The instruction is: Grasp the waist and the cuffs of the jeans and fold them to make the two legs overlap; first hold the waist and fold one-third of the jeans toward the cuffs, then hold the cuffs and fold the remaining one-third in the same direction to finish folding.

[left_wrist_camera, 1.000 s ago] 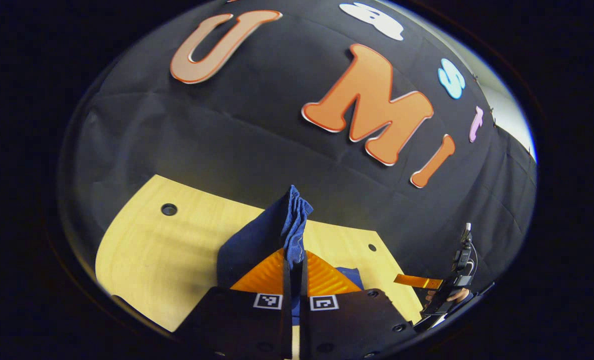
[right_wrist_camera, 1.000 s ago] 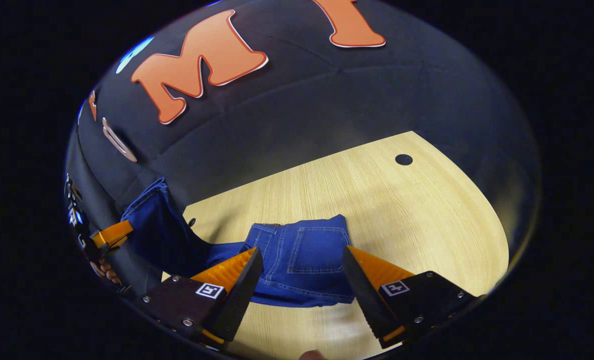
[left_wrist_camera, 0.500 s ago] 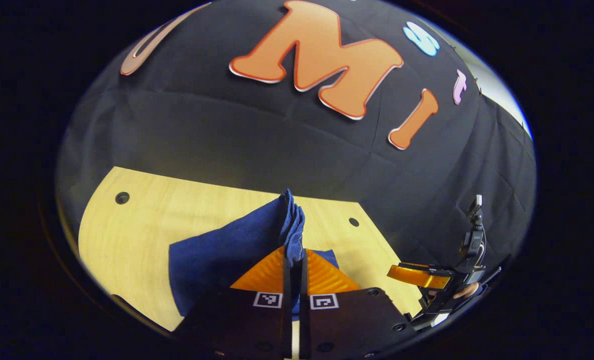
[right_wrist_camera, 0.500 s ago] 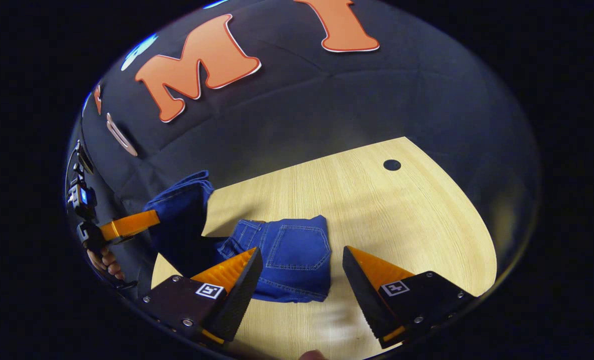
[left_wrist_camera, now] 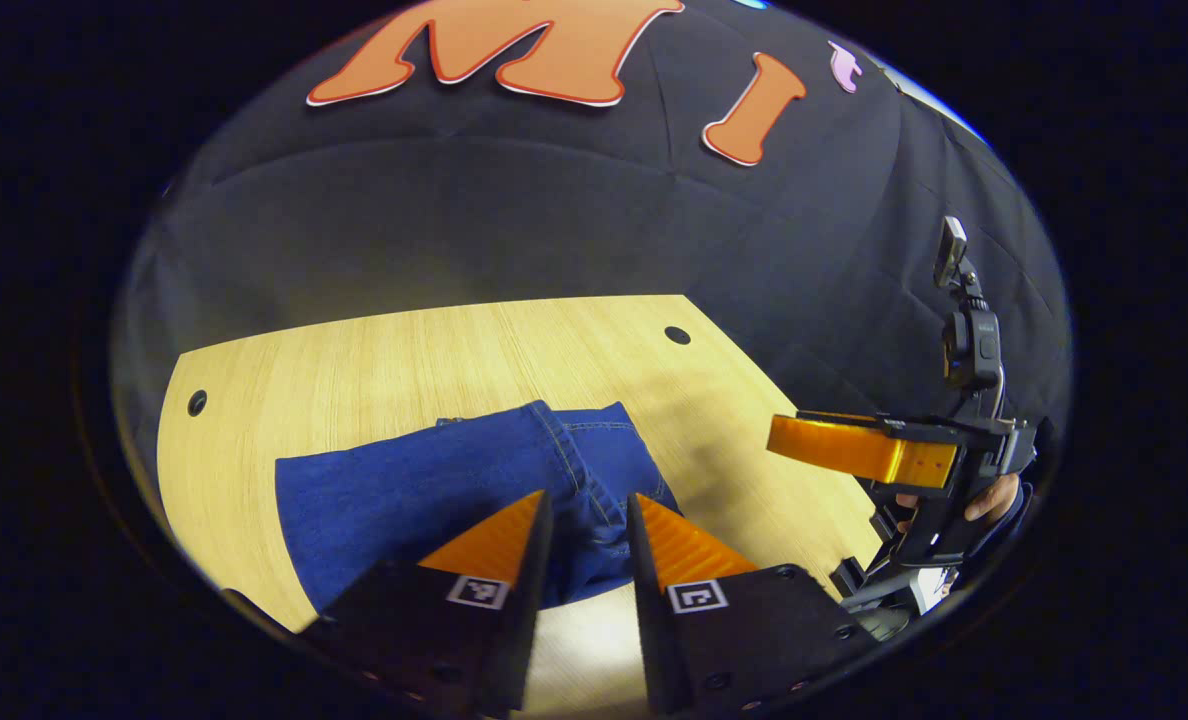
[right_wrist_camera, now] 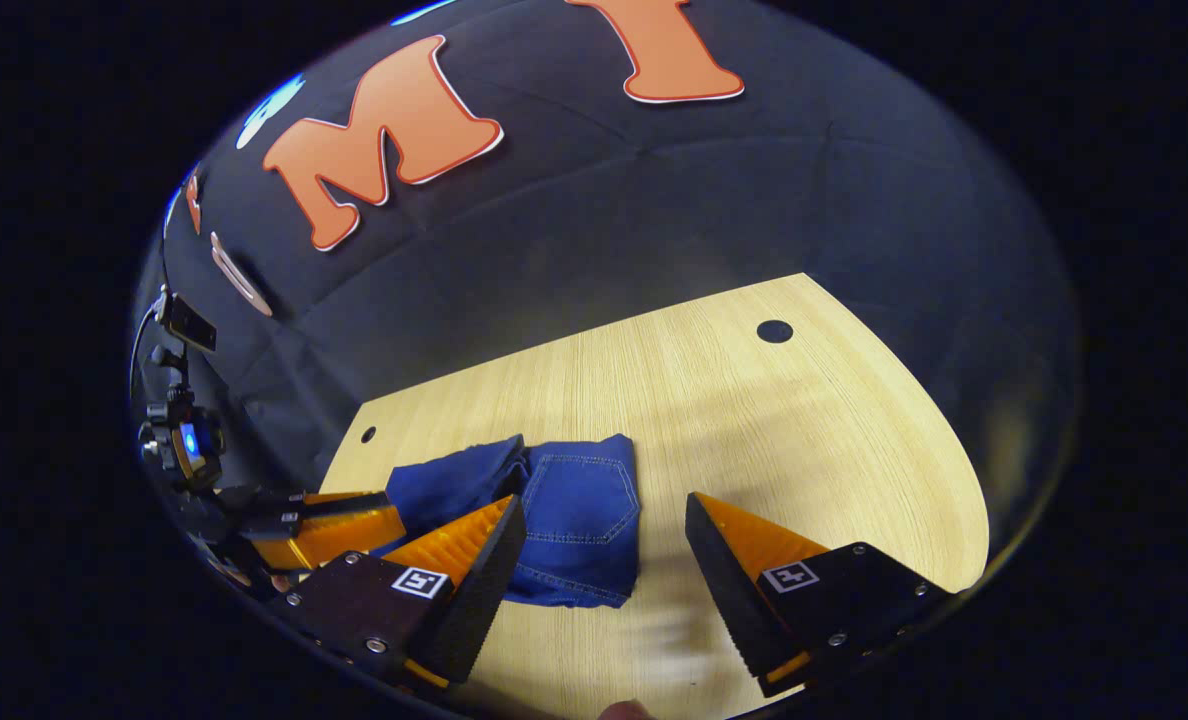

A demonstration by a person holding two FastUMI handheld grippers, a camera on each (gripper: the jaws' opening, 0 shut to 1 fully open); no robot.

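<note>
The jeans [left_wrist_camera: 434, 495] lie folded flat on the tabletop [left_wrist_camera: 354, 360], just ahead of the left tool [left_wrist_camera: 586, 520], which is released, fingers parted above the denim. The right tool [right_wrist_camera: 604, 530] hovers near them, spread wide and empty. Soft, heavy denim; pinch through all layers at an edge.

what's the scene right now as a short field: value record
jeans: folded, lying flat on the table, back pocket facing up
table: light wood
left tool: open, holding nothing, just above the jeans' near edge
right tool: open, holding nothing, hovering at the jeans' near edge
fold: looks finished, no tool grips the denim
</note>
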